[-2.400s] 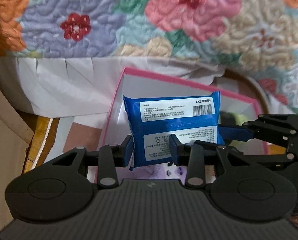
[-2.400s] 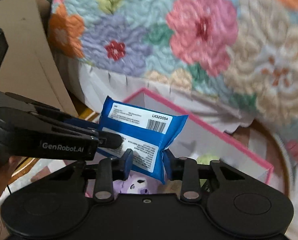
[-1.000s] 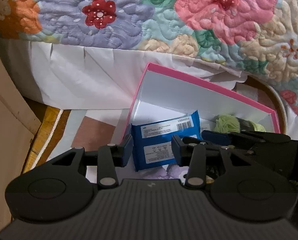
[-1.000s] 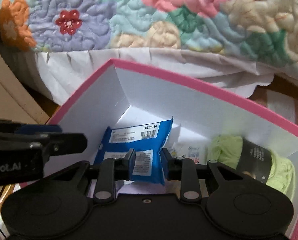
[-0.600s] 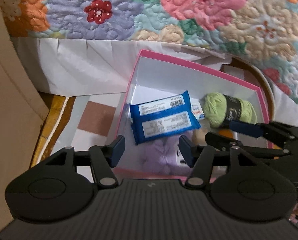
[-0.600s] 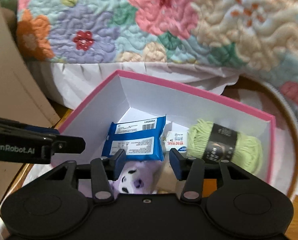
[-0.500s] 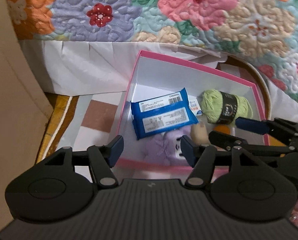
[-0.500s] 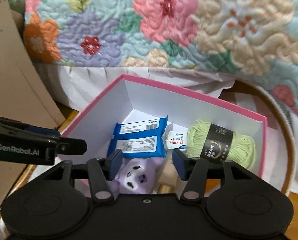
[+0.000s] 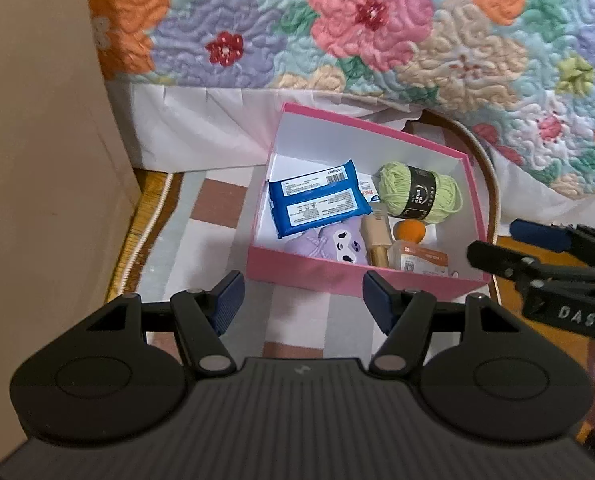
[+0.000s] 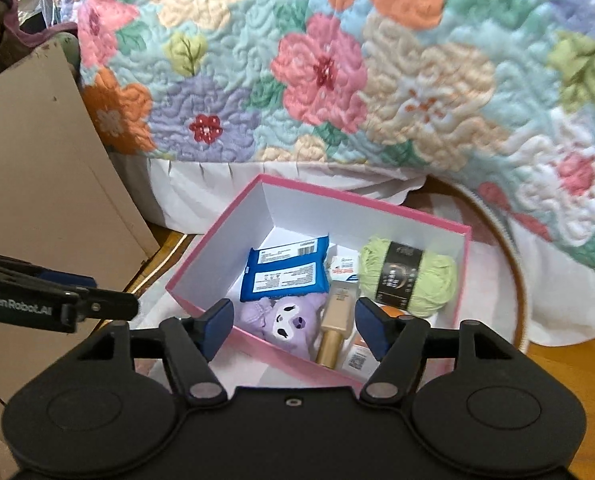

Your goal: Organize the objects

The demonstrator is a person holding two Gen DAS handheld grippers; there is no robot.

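Observation:
A pink box (image 9: 349, 276) (image 10: 217, 256) with white inner walls sits on the floor rug. Inside lie a blue wipes pack (image 9: 317, 198) (image 10: 285, 272), a green yarn ball (image 9: 419, 194) (image 10: 407, 276), a purple plush (image 9: 337, 246) (image 10: 285, 320), a gold-capped beige bottle (image 9: 375, 236) (image 10: 335, 316), an orange ball (image 9: 409, 232) and an orange-labelled packet (image 9: 419, 260). My left gripper (image 9: 303, 300) hovers open above the box's near wall, nothing between its pads. My right gripper (image 10: 293, 326) hangs over the near rim, its jaws opening and empty.
A flowered quilt (image 9: 377, 40) (image 10: 337, 80) with a white skirt hangs behind the box. A beige cardboard panel (image 9: 37, 160) (image 10: 45, 184) stands at the left. The checked rug (image 9: 217, 216) with a rope-trimmed edge covers the wooden floor (image 10: 569, 364).
Both grippers let go of the blue wipes pack, which now lies in the box. Both opened and drew up and back, so the whole box shows.

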